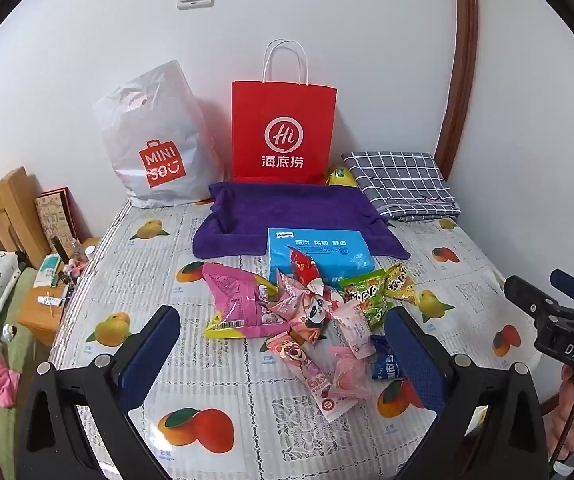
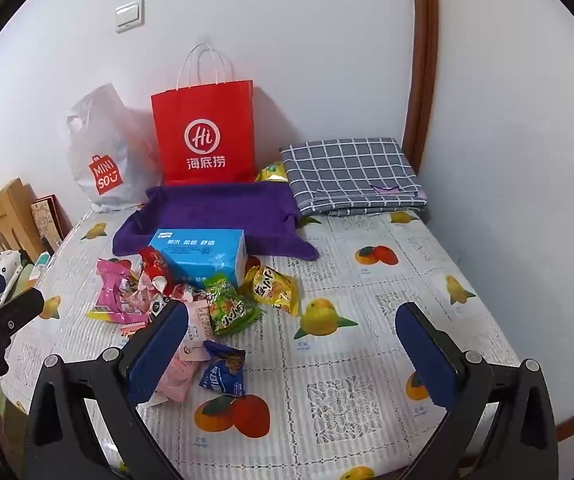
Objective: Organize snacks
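Observation:
A pile of snack packets lies mid-table: a big pink packet [image 1: 239,304], a red packet [image 1: 305,268], a green packet [image 1: 367,296], a yellow packet [image 2: 275,290], a small blue packet [image 2: 225,370] and pale pink ones [image 1: 347,376]. Behind them a blue tissue box [image 1: 319,252] rests on a purple towel-lined tray [image 1: 287,208]. My left gripper [image 1: 283,356] is open and empty, hovering above the near side of the pile. My right gripper [image 2: 293,352] is open and empty, to the right of the pile.
A red paper bag [image 1: 283,132] and a white MINISO plastic bag [image 1: 155,140] stand against the back wall. A folded grey checked cloth [image 1: 403,184] lies at the back right. The table [image 2: 367,288] has a fruit-print cover. A bedside stand with clutter [image 1: 51,296] is on the left.

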Demonstrator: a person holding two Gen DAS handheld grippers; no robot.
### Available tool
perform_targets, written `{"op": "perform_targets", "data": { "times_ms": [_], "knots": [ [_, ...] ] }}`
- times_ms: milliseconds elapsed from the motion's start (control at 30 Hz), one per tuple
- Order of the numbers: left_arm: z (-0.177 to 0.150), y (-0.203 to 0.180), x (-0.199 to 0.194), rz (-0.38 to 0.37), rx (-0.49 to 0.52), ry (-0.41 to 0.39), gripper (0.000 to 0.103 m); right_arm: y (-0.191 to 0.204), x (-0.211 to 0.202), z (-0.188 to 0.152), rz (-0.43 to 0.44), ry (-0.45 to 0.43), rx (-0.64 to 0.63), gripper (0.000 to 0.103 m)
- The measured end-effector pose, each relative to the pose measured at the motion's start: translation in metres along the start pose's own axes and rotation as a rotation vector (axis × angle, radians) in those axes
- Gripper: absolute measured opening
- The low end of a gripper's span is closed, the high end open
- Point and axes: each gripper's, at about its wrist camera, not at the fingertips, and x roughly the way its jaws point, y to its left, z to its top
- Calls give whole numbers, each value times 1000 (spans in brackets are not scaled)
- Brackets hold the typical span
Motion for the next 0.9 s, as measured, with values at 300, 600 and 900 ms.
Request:
{"op": "perform_targets", "data": {
  "times_ms": [300,600,900],
  "knots": [
    [2,-6,-12,3,19,-25,103,1,-15,-3,-7,-31,-13,102],
    [3,-13,-17,8,36,-42,103,1,-31,-5,0,-58,-5,102],
    [1,-15,-21,8,40,-51,103,-1,-36,-6,24,-63,2,102]
  ]
}}
